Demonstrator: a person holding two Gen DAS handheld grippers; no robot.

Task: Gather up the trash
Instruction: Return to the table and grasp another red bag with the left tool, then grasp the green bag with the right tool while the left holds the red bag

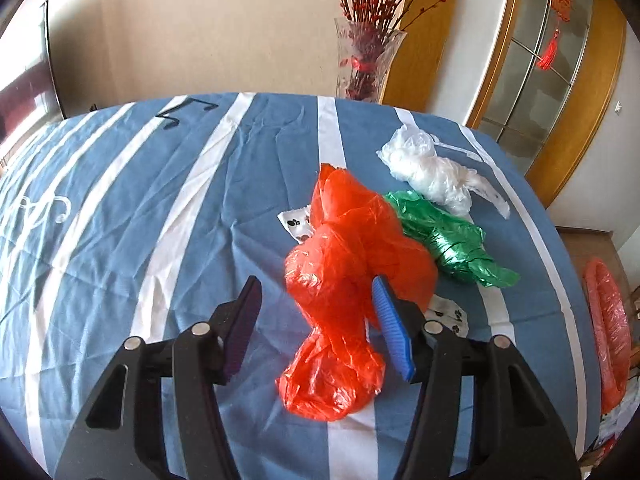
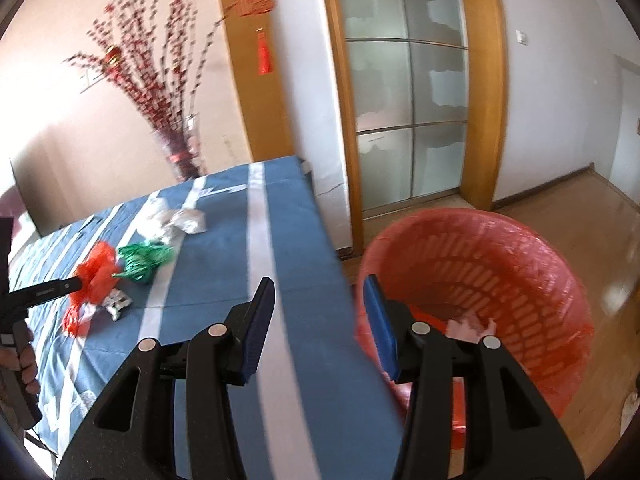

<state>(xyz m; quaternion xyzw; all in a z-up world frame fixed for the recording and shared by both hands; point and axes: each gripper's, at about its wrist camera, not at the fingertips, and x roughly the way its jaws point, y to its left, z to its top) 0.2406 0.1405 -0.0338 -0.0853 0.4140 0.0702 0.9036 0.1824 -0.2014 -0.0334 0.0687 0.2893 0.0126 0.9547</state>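
Jaws first: the left gripper (image 1: 316, 320) stands about half open over the blue striped tablecloth (image 1: 160, 220), and the crumpled orange bag (image 1: 344, 280) lies between its fingers. The blue pad on one side looks to be against the plastic or very nearly so, while the dark pad on the other side is clearly apart from it, so nothing is gripped. From the right wrist view the same gripper pokes into the orange heap from the side, a hand (image 2: 24, 360) on its handle.

The step in hand, I would say, is taking up that orange bag. To do it well the fingers should go down around the thick middle of the bundle rather than its loose lower tail, and shut fully, since thin film slips. Small printed wrappers (image 1: 296, 224) peek out from under the bag and may drag along or be left behind.

Just beyond it, touching, lies the green bag (image 1: 444, 236), and past that the white bag (image 1: 428, 168), both on the cloth.

The right gripper (image 2: 320, 320) is half open and empty, hanging by the table edge beside the red basket (image 2: 520, 272) on the floor, which is lined with red film and has some scrap at its bottom.

Farthest off, a glass vase (image 1: 364, 64) of red branches stands at the table's far edge.
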